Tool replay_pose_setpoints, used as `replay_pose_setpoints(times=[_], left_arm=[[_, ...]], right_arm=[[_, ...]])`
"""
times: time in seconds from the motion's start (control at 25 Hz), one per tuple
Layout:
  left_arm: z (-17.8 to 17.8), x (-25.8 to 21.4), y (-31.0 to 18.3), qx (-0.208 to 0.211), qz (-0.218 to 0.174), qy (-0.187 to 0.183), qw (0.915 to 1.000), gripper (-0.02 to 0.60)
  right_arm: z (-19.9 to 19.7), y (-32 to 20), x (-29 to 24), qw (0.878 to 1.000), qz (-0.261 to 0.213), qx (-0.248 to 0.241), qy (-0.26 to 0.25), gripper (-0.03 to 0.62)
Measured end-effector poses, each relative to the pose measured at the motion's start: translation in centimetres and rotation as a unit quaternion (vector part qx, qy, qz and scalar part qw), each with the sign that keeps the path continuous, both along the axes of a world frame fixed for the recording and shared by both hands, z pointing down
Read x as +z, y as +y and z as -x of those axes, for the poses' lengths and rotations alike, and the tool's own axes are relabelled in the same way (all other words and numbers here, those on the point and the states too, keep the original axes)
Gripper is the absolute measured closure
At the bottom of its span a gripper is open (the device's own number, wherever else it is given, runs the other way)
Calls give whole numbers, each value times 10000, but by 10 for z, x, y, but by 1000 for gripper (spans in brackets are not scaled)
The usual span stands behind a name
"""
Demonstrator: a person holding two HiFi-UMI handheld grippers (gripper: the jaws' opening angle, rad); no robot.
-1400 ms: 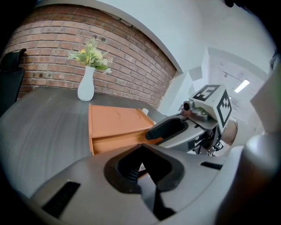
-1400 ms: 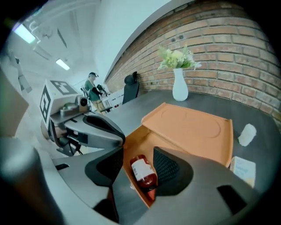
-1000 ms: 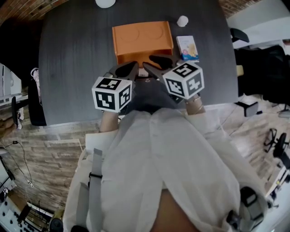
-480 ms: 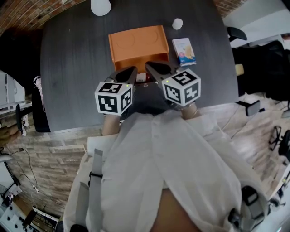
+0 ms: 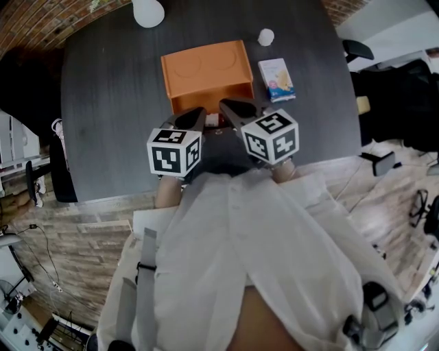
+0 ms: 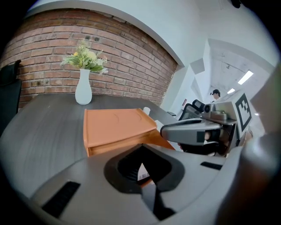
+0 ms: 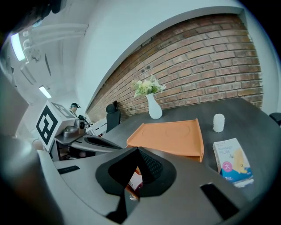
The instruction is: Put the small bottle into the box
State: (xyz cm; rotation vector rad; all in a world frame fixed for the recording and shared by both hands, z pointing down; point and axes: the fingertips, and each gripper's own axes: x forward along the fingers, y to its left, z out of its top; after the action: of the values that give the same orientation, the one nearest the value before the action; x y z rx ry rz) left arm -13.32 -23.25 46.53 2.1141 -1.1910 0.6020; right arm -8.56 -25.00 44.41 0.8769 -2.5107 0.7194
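Note:
The orange box (image 5: 206,65) lies with its lid down at the middle of the dark table. The small white bottle (image 5: 265,37) stands upright behind the box's right corner, far from both grippers; it also shows in the right gripper view (image 7: 218,122). My left gripper (image 5: 201,110) and right gripper (image 5: 223,104) hover side by side just in front of the box, tips toward it. Each has its jaws together with nothing between them, as the left gripper (image 6: 142,146) and right gripper (image 7: 137,149) views show. A small white-and-red thing (image 5: 212,120) lies on the table under the tips.
A small printed carton (image 5: 276,78) lies flat to the right of the box. A white vase (image 5: 147,10) with flowers stands at the table's far edge. The table's near edge (image 5: 123,185) runs just behind the gripper cubes. Chairs and a brick wall surround the table.
The right gripper's jaws stood apart one second ago and are now together. Both grippers have stayed in front of the box.

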Motion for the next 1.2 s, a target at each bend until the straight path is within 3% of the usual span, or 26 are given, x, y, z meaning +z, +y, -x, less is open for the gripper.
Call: replay_pose_setpoints(times=[0.28,1.2], left_arm=[[4,9,2,-104,122,-237,9996,578],[-2,17,9,3,257,-171,9995,578]], right_arm=[[-4,1,7,9999,3,55,155,591],[0,10,20,9990,172,-155,388,591]])
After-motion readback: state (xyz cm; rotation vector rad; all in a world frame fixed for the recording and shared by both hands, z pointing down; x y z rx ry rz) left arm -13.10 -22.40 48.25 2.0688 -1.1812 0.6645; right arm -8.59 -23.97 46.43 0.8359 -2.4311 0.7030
